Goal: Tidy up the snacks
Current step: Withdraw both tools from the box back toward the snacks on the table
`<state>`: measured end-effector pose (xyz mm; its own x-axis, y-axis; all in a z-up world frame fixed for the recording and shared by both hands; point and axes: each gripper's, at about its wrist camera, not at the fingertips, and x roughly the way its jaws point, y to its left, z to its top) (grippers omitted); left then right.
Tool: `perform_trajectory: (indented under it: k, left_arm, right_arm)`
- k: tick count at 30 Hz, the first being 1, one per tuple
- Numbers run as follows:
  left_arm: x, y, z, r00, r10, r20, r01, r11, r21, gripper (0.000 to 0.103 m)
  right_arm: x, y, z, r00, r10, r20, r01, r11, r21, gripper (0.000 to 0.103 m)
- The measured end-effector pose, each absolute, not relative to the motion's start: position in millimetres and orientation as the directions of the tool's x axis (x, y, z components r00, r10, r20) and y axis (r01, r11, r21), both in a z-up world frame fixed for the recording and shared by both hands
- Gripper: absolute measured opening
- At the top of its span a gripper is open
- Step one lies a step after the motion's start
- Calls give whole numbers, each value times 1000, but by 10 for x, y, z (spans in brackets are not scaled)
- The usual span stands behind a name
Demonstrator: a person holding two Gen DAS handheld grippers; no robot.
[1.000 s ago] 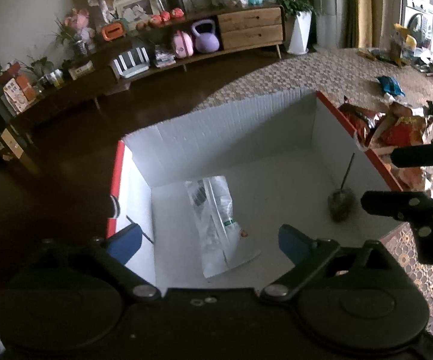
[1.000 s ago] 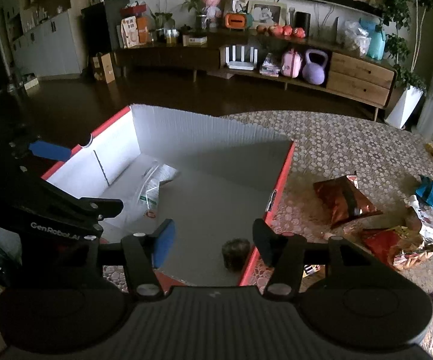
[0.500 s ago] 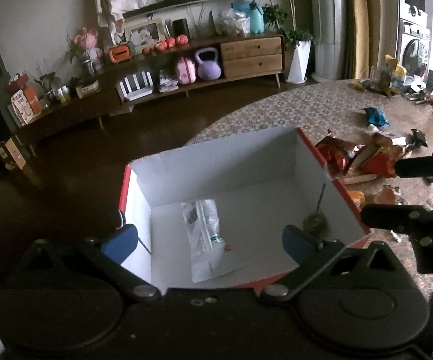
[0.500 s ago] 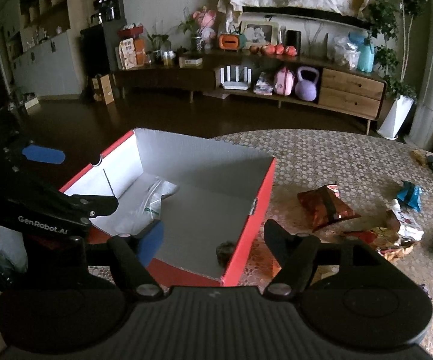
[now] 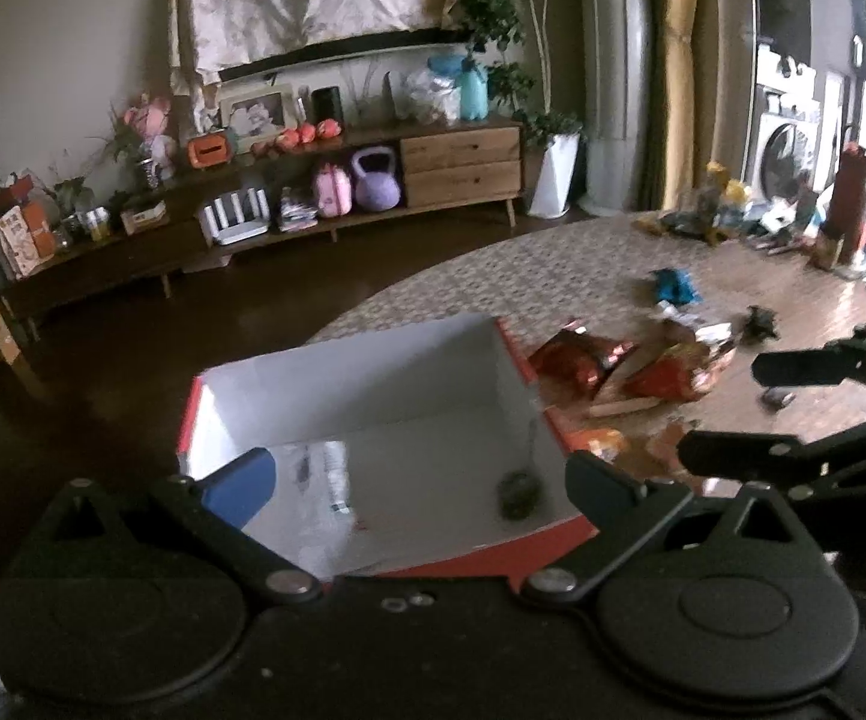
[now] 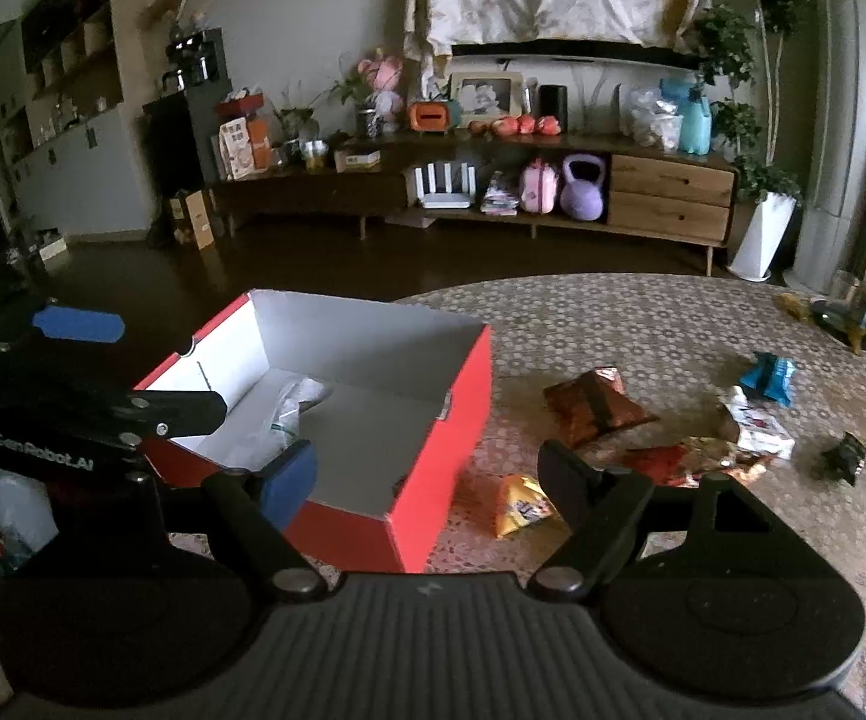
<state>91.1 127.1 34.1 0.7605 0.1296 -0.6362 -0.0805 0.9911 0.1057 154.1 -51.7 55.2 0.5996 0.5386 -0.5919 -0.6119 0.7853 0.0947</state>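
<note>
A red box point(image 5: 553, 531) point(image 6: 433, 420) with a white inside stands at the table's left end. In it lie a clear plastic bag point(image 5: 330, 480) point(image 6: 288, 414) and a small dark round snack point(image 5: 517, 495). My left gripper point(image 5: 420, 489) point(image 6: 132, 366) hovers open above the box's near side, holding nothing. To its right, my right gripper point(image 6: 433, 480) point(image 5: 757, 411) is above the box's near right corner; its jaws are opening with nothing between them. Loose on the table right of the box are a red-brown chip bag point(image 6: 595, 408) point(image 5: 583, 357), a yellow packet point(image 6: 520, 507) and red-orange packets point(image 6: 691, 459).
The patterned tablecloth point(image 6: 643, 324) also carries a white packet point(image 6: 757, 426), a blue packet point(image 6: 772, 375) and a small dark packet point(image 6: 847, 453). Bottles and clutter point(image 5: 727, 204) crowd the far right end. Dark floor and a long sideboard point(image 6: 493, 180) lie beyond the table.
Both grippers have pulled back and up from the box, so it looks smaller and lower. The right jaws have spread wider. The dark snack and the clear bag stay in the box.
</note>
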Motion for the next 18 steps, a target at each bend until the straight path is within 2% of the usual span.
perform_trajectory:
  k: [9,14,18]
  left_arm:
    - [862,931,380,782,32,-622,-47,999,-8,103]
    - [928,723,309,770,-16,-637,-37,997,-69,103]
    - [981,494,238,780,-44,-624,-2,997,-73,103]
  right_arm:
    - [1527,-1077,645,648,514,-563,-566,819,96,81]
    - [1579,-1491,627,687,459,-564,-519,853,63,81]
    - [1677,-1809,546,709,400,-581,-463,885,45,82]
